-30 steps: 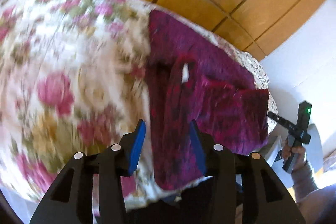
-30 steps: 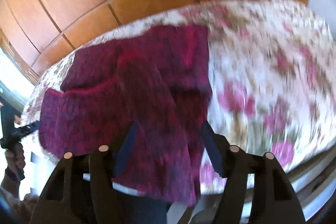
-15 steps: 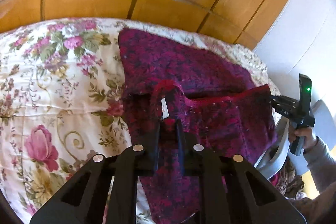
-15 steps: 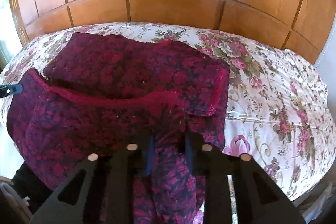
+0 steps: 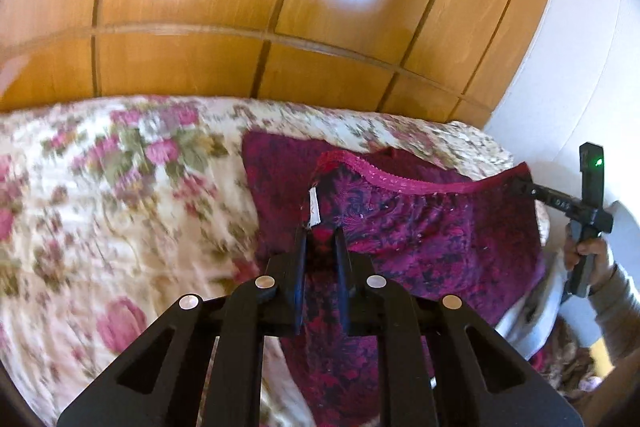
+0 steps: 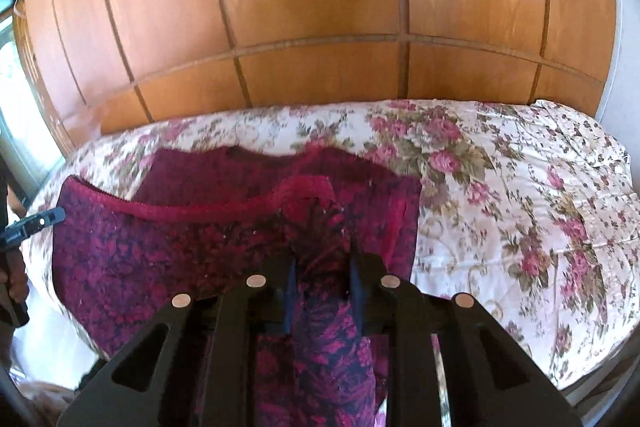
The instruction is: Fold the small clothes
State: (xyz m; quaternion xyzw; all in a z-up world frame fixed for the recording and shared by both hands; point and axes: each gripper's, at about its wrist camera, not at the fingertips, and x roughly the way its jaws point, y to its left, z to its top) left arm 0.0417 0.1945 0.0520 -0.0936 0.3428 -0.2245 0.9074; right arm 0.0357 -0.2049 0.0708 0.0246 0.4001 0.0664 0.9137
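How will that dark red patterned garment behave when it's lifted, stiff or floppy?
Probably floppy: the garment sags between the left gripper and right gripper. Likely light, since small pinches hold it. It looks soft, so it shouldn't slide on the floral bedspread.

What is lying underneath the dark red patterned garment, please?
The garment rests on a floral bedspread, which shows on its far side and beside it. The near layer is raised off a farther layer of the same fabric. Whatever lies under the spread-out cloth is covered.

The cream bedspread with pink roses point(image 5: 100, 195) is blurred left of the left gripper's fingers point(image 5: 299, 267). The dark red patterned garment point(image 6: 168, 247) hangs below them, cut by the edge.
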